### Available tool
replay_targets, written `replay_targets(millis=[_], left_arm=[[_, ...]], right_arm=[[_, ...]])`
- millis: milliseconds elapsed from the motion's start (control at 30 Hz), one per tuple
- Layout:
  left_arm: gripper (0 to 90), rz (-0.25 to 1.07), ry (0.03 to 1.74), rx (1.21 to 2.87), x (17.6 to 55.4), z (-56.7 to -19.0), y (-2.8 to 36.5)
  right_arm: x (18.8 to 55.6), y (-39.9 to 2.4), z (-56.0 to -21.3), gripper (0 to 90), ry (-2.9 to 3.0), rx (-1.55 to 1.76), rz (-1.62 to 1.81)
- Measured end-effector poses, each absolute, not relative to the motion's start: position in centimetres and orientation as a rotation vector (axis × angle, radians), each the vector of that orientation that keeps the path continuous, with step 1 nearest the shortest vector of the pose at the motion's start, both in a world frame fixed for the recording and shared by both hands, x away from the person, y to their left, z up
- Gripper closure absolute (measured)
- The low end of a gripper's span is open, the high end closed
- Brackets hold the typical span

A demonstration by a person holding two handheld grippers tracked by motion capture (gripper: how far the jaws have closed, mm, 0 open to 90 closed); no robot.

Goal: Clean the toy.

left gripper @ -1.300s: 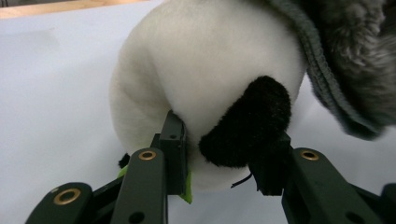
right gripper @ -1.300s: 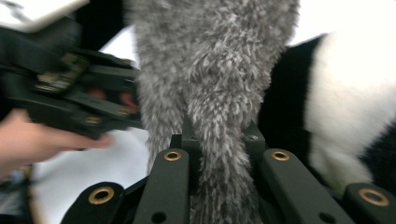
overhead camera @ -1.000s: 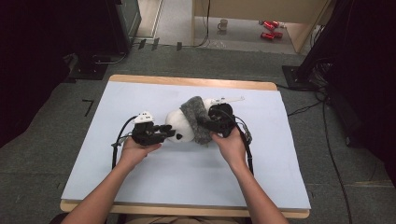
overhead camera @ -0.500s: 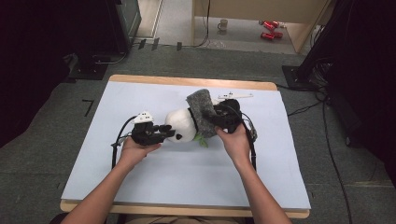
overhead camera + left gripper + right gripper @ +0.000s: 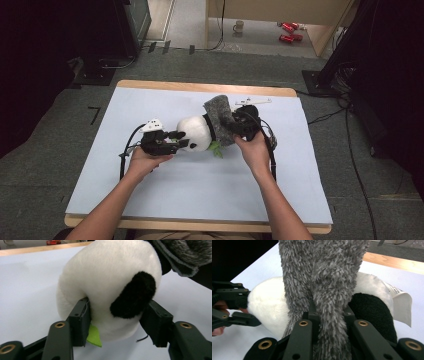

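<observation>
A white and black panda plush (image 5: 195, 132) lies on the pale blue mat (image 5: 200, 185). My left gripper (image 5: 181, 141) is shut on its white body; the left gripper view has the jaws pressed into both sides of the plush (image 5: 107, 277), with a green felt leaf (image 5: 94, 336) beneath. A grey fuzzy cloth (image 5: 219, 117) drapes over the plush's right end. My right gripper (image 5: 239, 127) is shut on that grey cloth (image 5: 324, 277), which stands bunched between the jaws. Behind it lie the plush (image 5: 269, 305) and my left gripper (image 5: 237, 308).
A small white part (image 5: 253, 101) lies near the table's far wooden edge (image 5: 200, 87). A paper tag (image 5: 400, 298) hangs off the plush. Cables trail from both grippers. A mug (image 5: 239, 25) and red cans (image 5: 287, 31) sit on the floor beyond.
My right gripper has shifted slightly to the right with the grey cloth, drawing it further along the plush. The left gripper has held still on the plush.
</observation>
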State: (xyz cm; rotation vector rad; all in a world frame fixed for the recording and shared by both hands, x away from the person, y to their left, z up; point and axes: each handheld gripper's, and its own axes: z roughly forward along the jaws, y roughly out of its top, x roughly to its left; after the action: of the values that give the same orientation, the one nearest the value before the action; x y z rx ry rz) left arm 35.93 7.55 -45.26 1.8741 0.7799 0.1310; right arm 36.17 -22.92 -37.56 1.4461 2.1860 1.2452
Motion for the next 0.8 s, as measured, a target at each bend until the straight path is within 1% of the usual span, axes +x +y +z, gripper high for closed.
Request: replay_targets(millis=[200, 433, 633, 700, 800], left_arm=[[35.4, 0.118, 0.775, 1.876, 36.3, -45.3, 8.5], [34.4, 0.139, 0.796, 1.913, 36.9, -46.4, 9.2], [37.0, 0.165, 0.733, 1.907, 37.3, -47.2, 8.5], [39.9, 0.172, 0.730, 1.897, 37.5, -47.3, 8.3], [47.3, 0.176, 0.699, 1.879, 37.8, -47.4, 8.0]], right_arm=[[36.4, -24.2, -37.7, 77.7, 2.163, 1.486, 1.255], [36.7, -26.4, -37.8, 77.6, 2.106, 1.546, 1.289], [36.8, -27.5, -38.0, 77.5, 2.096, 1.574, 1.333], [36.8, -27.5, -38.0, 77.4, 2.094, 1.574, 1.328], [36.8, -27.7, -38.0, 77.2, 2.096, 1.576, 1.333]])
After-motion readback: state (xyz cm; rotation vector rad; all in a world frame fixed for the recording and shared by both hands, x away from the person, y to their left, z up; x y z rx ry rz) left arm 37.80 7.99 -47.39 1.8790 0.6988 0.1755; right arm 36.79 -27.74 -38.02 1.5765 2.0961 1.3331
